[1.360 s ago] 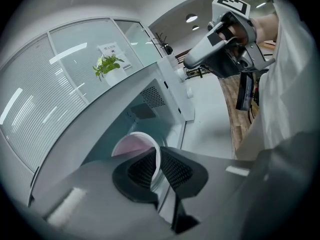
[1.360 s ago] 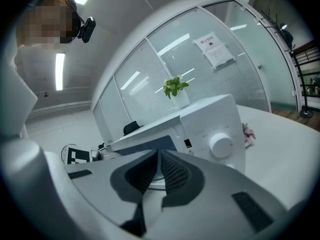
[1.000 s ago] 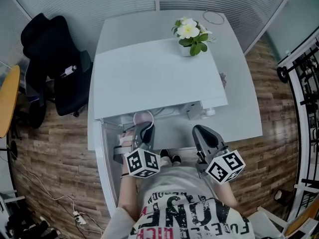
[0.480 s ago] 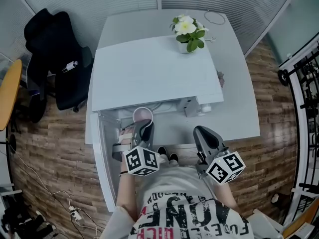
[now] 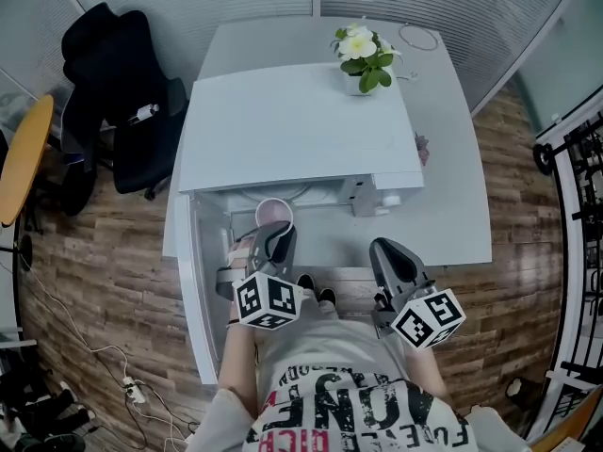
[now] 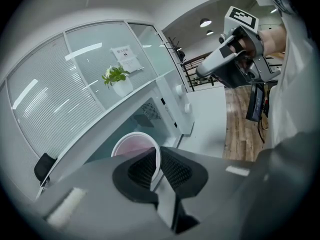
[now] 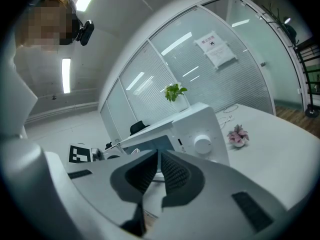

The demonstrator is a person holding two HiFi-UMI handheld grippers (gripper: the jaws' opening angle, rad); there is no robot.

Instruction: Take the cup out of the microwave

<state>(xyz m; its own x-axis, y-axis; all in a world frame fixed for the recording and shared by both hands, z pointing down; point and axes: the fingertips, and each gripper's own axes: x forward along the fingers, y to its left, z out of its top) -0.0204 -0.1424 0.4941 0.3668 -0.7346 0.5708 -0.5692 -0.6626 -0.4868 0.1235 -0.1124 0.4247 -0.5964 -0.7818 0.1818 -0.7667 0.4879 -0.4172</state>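
A pale pink cup [image 5: 273,212] sits just in front of the open mouth of the white microwave [image 5: 292,125]. My left gripper [image 5: 273,236] is shut on it. In the left gripper view the cup's near wall [image 6: 156,156] is pinched between the jaws, and its round rim [image 6: 132,143] shows beyond them. My right gripper [image 5: 388,250] hovers over the table in front of the microwave's control panel, shut and empty. In the right gripper view its jaws [image 7: 158,156] meet, with the microwave's knob [image 7: 202,144] behind.
The microwave door [image 5: 193,299] stands swung open at the left, beside my left arm. A potted plant [image 5: 363,55] stands on the microwave's top. The white table [image 5: 443,205] carries a small pink flower [image 5: 421,146] and a cable loop [image 5: 417,38]. A black chair [image 5: 113,83] stands at the left.
The left gripper has drawn the cup a little further out from under the microwave's front edge. The right gripper has kept shut and shifted only slightly.
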